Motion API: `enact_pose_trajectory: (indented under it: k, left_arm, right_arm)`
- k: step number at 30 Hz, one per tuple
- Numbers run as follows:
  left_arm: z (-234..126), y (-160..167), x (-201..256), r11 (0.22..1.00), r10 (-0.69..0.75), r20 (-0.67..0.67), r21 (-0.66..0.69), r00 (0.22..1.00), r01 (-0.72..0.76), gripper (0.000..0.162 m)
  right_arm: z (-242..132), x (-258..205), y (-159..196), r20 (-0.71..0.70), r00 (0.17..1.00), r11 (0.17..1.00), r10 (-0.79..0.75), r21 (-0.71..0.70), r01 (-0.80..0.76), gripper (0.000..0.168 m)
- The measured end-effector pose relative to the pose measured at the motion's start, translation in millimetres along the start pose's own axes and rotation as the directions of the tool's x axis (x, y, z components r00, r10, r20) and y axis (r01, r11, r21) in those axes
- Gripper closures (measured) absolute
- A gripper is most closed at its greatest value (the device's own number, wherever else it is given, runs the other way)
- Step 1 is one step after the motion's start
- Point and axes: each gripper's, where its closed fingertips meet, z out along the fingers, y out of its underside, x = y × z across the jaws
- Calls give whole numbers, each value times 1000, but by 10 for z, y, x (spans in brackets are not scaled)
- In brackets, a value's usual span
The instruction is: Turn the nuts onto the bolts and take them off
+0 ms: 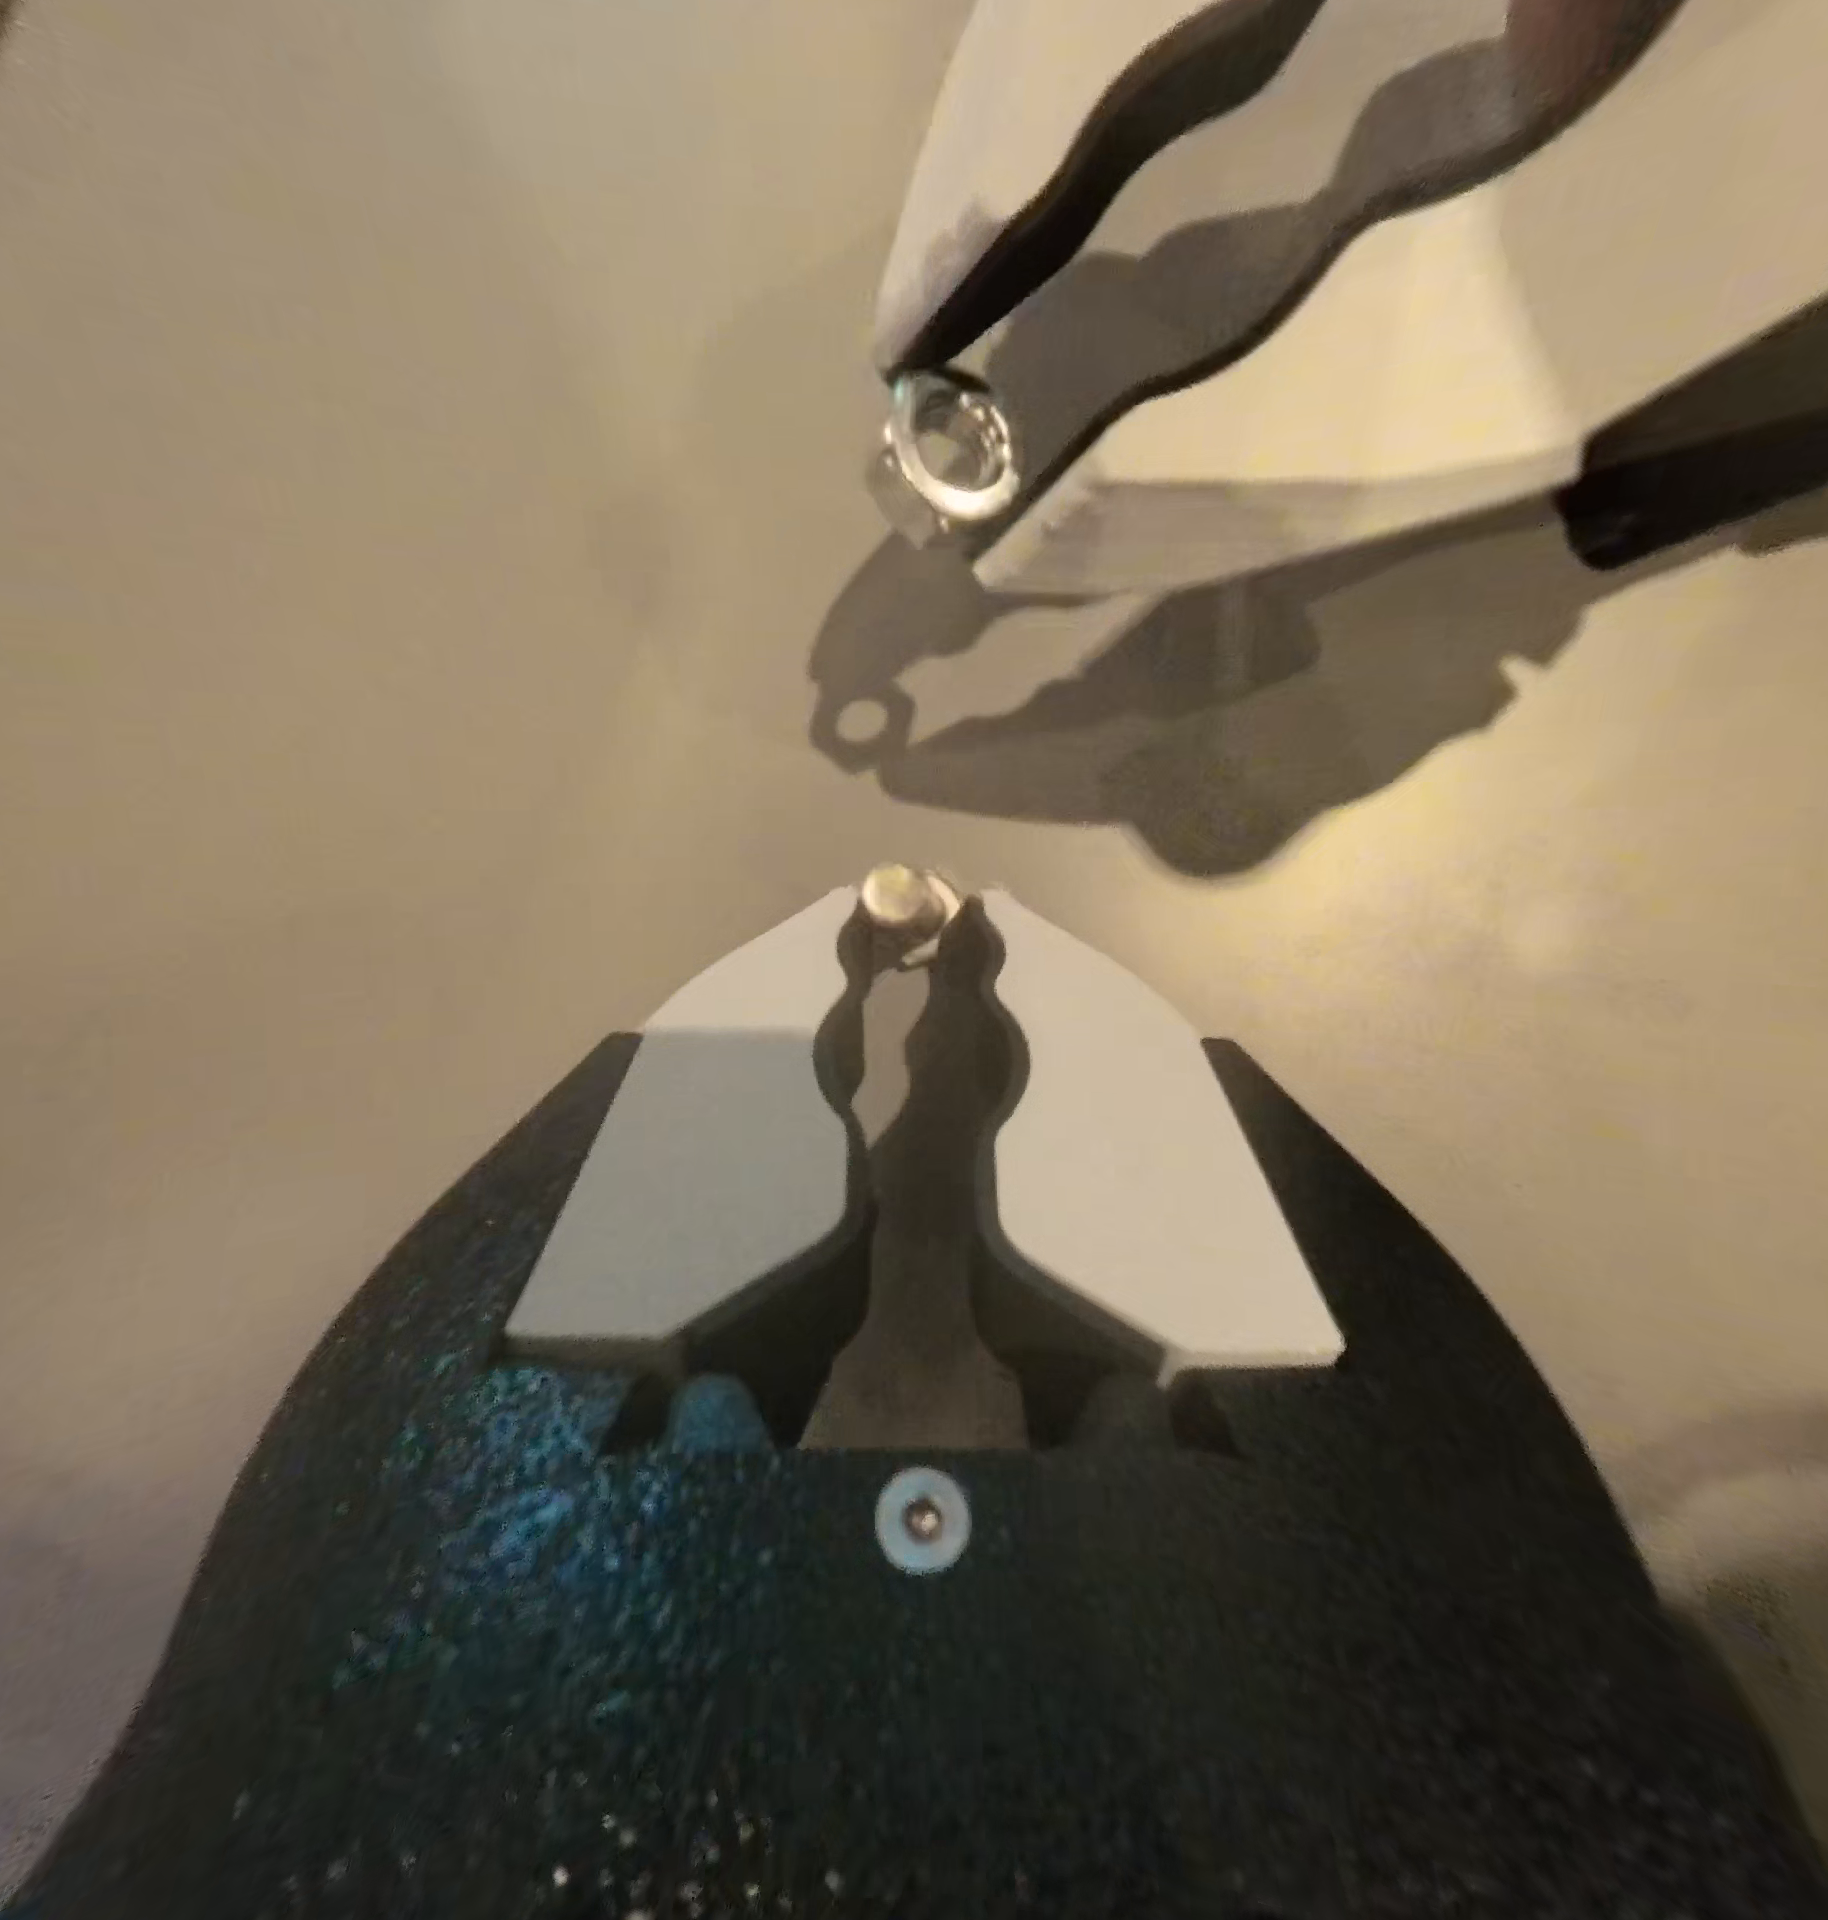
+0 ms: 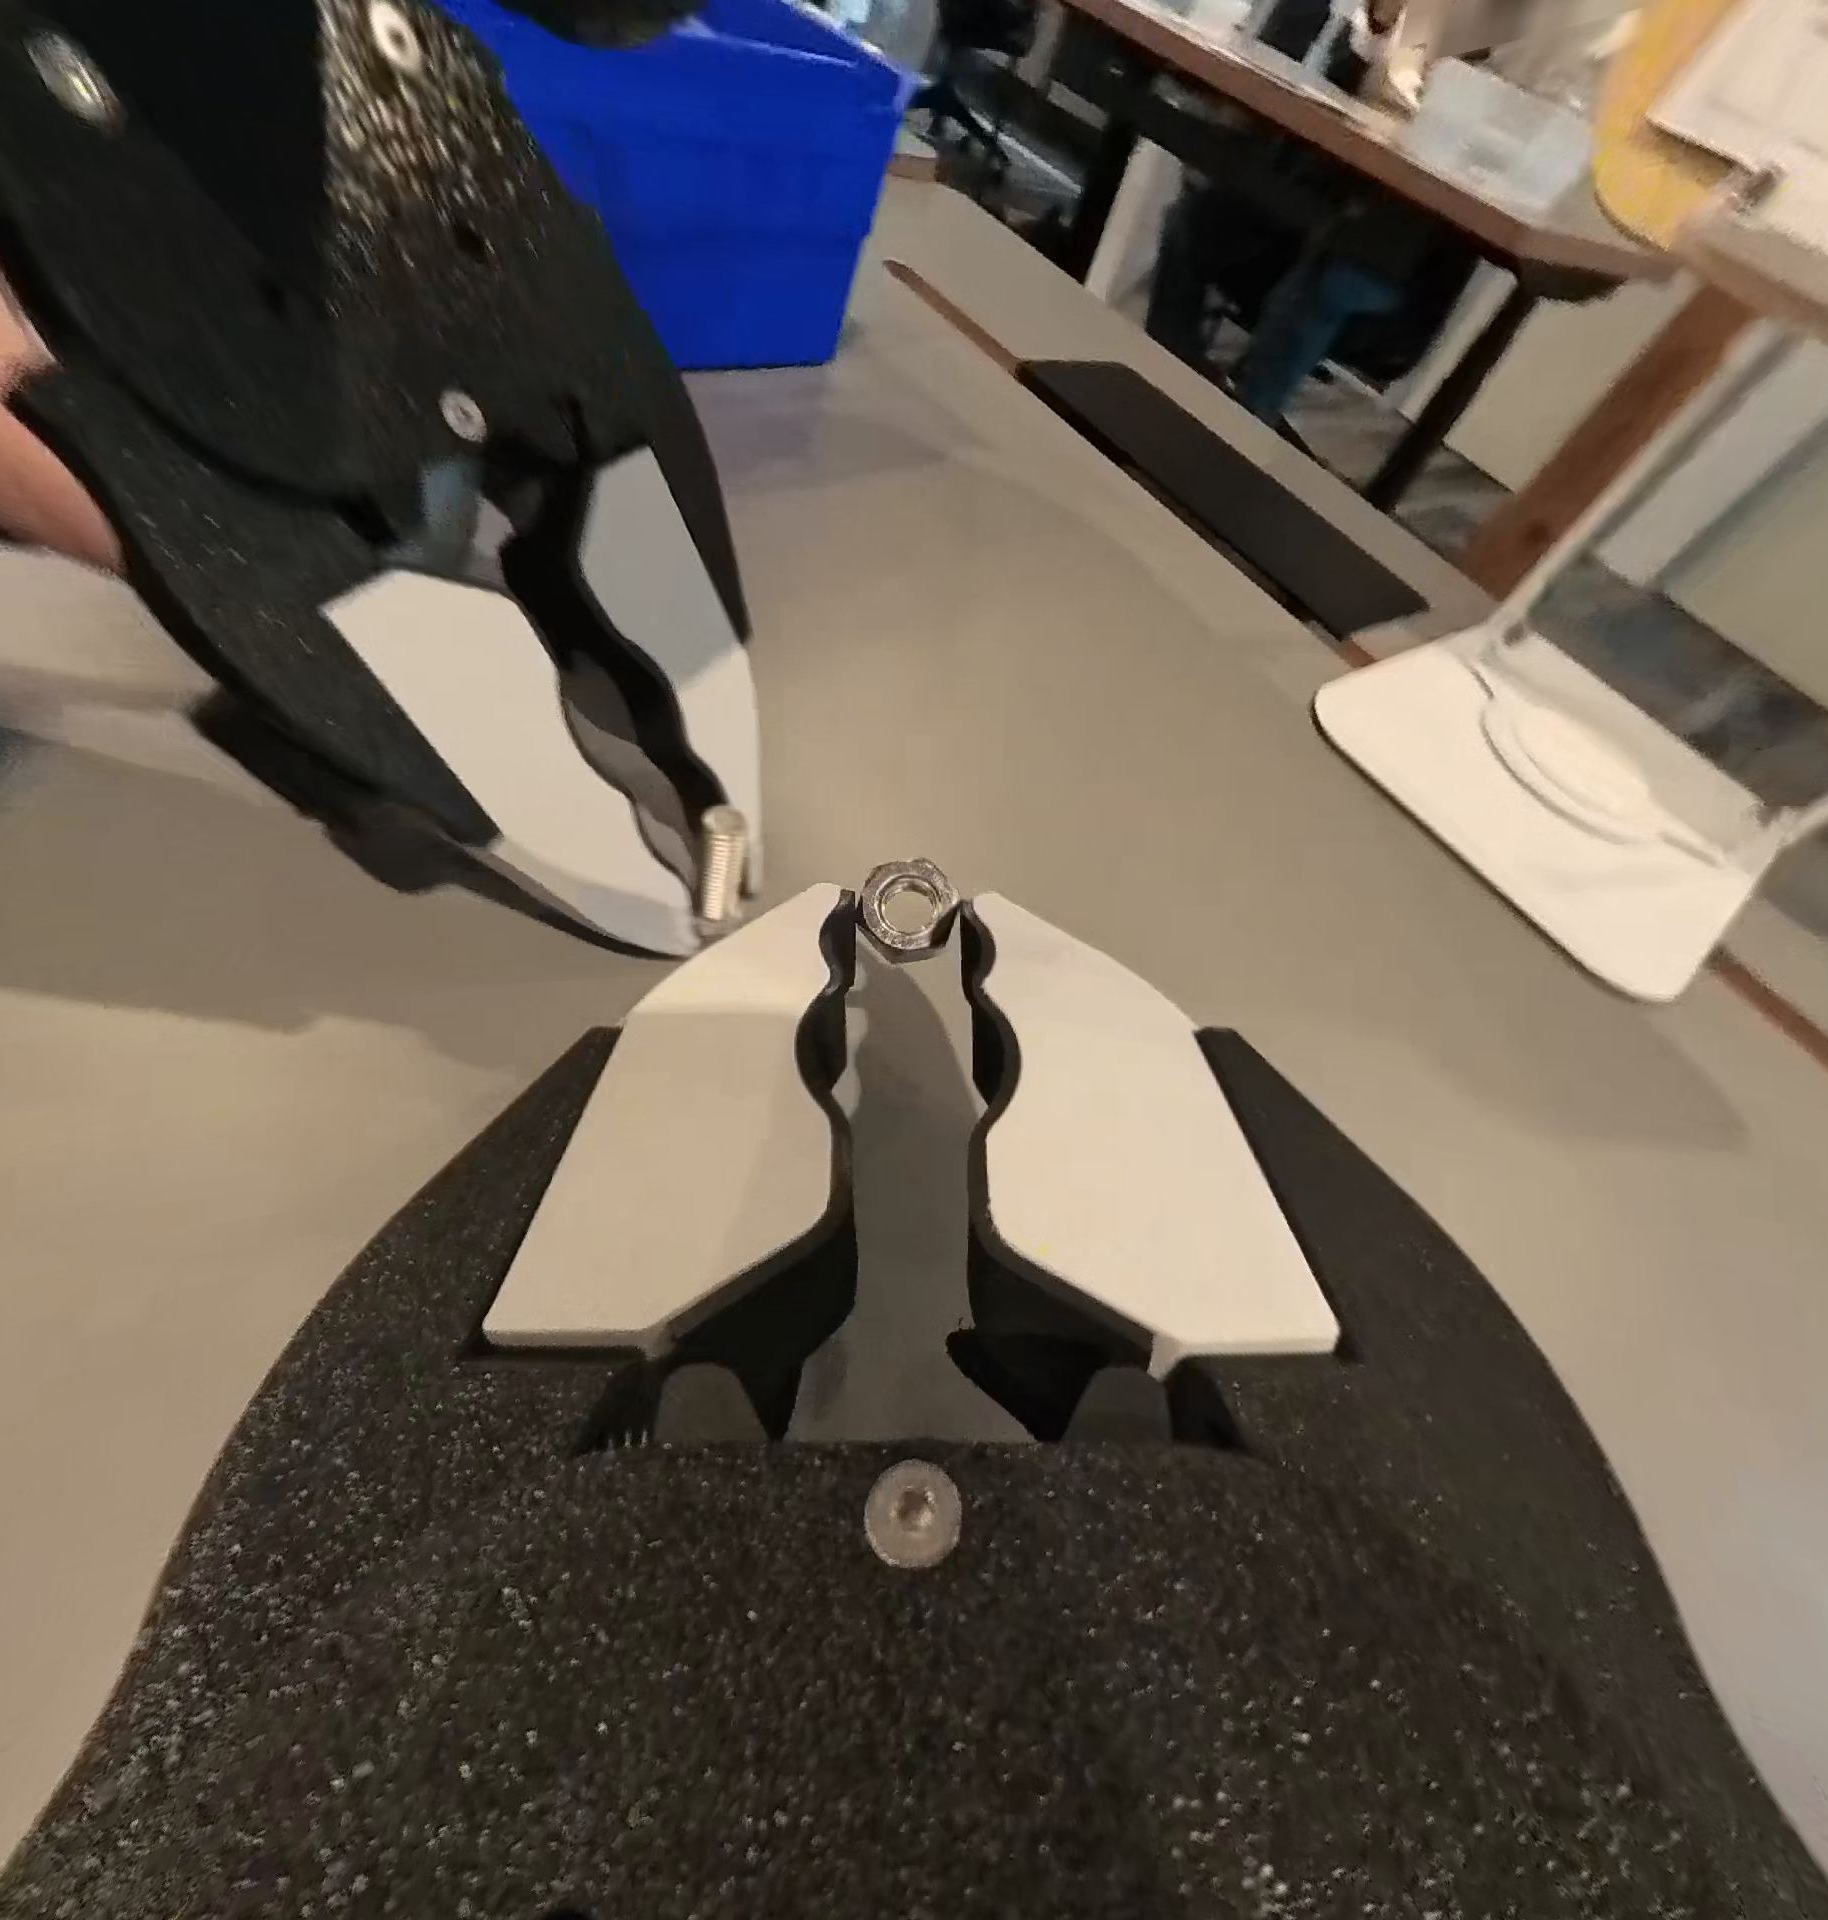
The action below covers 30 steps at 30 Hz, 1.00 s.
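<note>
My left gripper (image 1: 905,920) is shut on a silver bolt (image 1: 897,902) at its fingertips, seen end-on in the left wrist view. In the right wrist view the bolt (image 2: 721,868) stands upright in the left gripper (image 2: 718,914), threaded shaft pointing up, above the grey table. My right gripper (image 2: 905,914) is shut on a silver hex nut (image 2: 905,914), its hole facing the camera. In the left wrist view the right gripper (image 1: 951,457) hangs at the upper right with the nut (image 1: 957,452), apart from the bolt. Nut and bolt do not touch.
A grey table (image 2: 993,623) lies under both grippers. A blue bin (image 2: 702,187) stands at the back. A white stand base (image 2: 1533,790) sits at the right. A black strip (image 2: 1222,499) lies along the table's far edge. A person's hand (image 2: 6,447) holds the left gripper. Spacing between my two grippers at the tips: around 7 cm.
</note>
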Motion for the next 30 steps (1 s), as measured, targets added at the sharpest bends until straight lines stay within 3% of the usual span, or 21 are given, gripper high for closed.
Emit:
enact_pose_trajectory:
  k: [7, 15, 22, 28, 30]
  left_arm:
    - [107, -155, 13, 998, -29, 17, 53, 999, 28, 144]
    - [65, -156, -25, 989, -36, 120, 148, 992, 18, 126]
    - [57, -170, 19, 982, -27, 68, 189, 997, 14, 132]
    - [22, -109, -60, 987, -17, 113, 161, 993, -2, 116]
    - [8, -84, -52, 989, 4, 124, 144, 992, -22, 119]
  right_arm:
    - [-84, 84, -3, -10, 996, 996, 91, 17, -91, 149]
    - [-39, 84, -114, 54, 979, 977, 198, 69, -201, 149]
    - [-40, 23, -208, 97, 978, 975, 182, 110, -193, 149]
    - [15, 39, -285, 96, 975, 967, 202, 139, -214, 149]
    - [49, 71, -288, 87, 973, 964, 213, 141, -224, 149]
